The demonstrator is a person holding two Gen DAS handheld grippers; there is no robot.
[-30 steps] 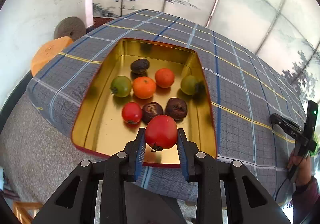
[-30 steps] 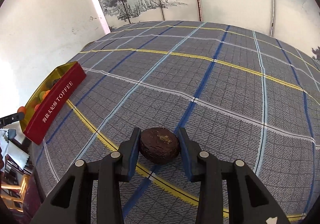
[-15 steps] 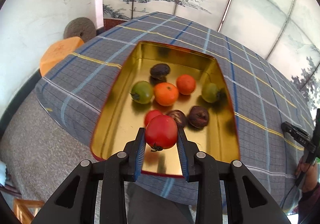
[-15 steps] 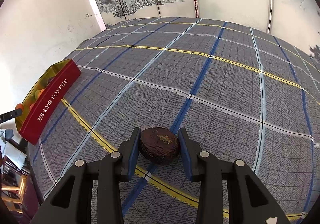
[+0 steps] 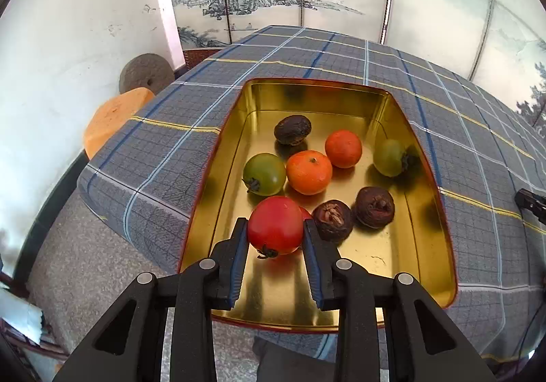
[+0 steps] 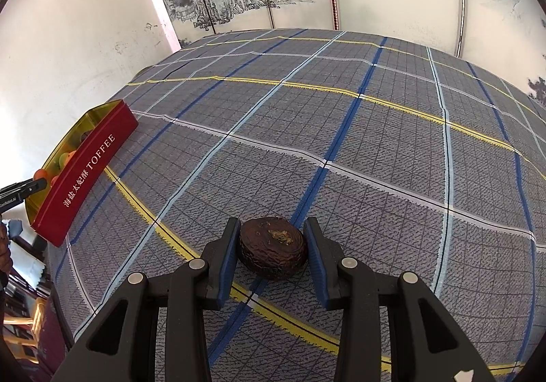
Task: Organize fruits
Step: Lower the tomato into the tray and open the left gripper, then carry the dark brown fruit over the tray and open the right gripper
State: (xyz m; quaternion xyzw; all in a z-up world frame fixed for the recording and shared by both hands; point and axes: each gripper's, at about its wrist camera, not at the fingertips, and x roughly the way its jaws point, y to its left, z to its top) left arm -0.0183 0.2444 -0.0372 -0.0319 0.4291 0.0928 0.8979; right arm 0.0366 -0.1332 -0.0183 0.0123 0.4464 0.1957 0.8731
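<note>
Left gripper point(image 5: 274, 237) pinches red tomato point(image 5: 275, 229), pitched steeply down over near end of gold tin point(image 5: 440, 211); bare floor directly below, other fruit just ahead. Right gripper point(image 6: 271, 247) clamps brown wrinkled fruit point(image 6: 272, 247) on plaid cloth point(image 6: 341, 129); tin far left, so left hand is nearer.

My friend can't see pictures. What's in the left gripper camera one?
The left gripper holds a red tomato over a gold tin on a plaid tablecloth. Inside lie two oranges, two green tomatoes and three dark wrinkled fruits.
</note>
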